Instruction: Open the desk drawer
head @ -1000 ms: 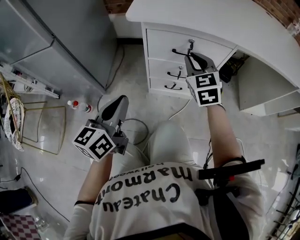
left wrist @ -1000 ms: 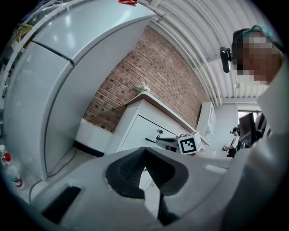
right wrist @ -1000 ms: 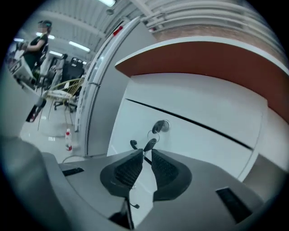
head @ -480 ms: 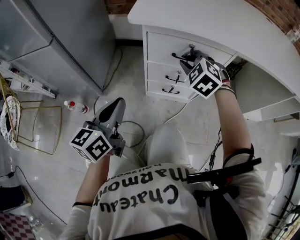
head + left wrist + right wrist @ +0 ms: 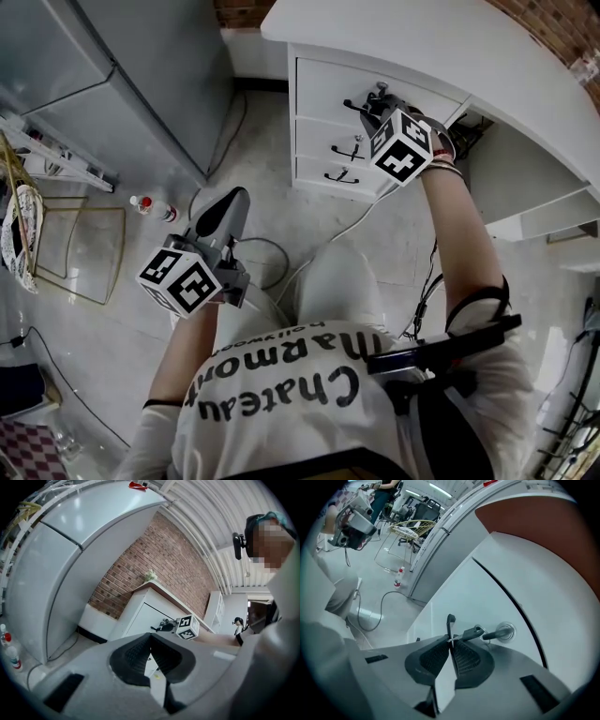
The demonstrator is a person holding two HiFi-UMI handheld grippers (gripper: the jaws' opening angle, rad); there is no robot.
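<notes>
Nearest, under the head camera: white shirt with black lettering, a forearm reaching out on each side.

Low on the left, held level over the pale glossy floor: left claw with its marker cube, dark ribbed pads pressed together at the tips, nothing between them. Well apart from the white desk, pointing toward the tall grey fridge.

On the floor beyond that claw: a dark looping cable and a clear plastic bottle with a red cap, lying near the fridge's foot.

Further out on the right, tilted downward at the desk front: right claw, jaws just closing and now nearly together, pinching the thin black metal handle of the white top drawer. Handle bar rising straight out of the pad tips, then bending off to the right. Just beside it on the same drawer front, a round metal lock with a key stuck in it.

Top drawer directly under the curved white surface, front lined up with the two lower white drawers beneath it, each with its own black handle; no gap showing, so closed.

Behind the desk, red brick wall.
</notes>
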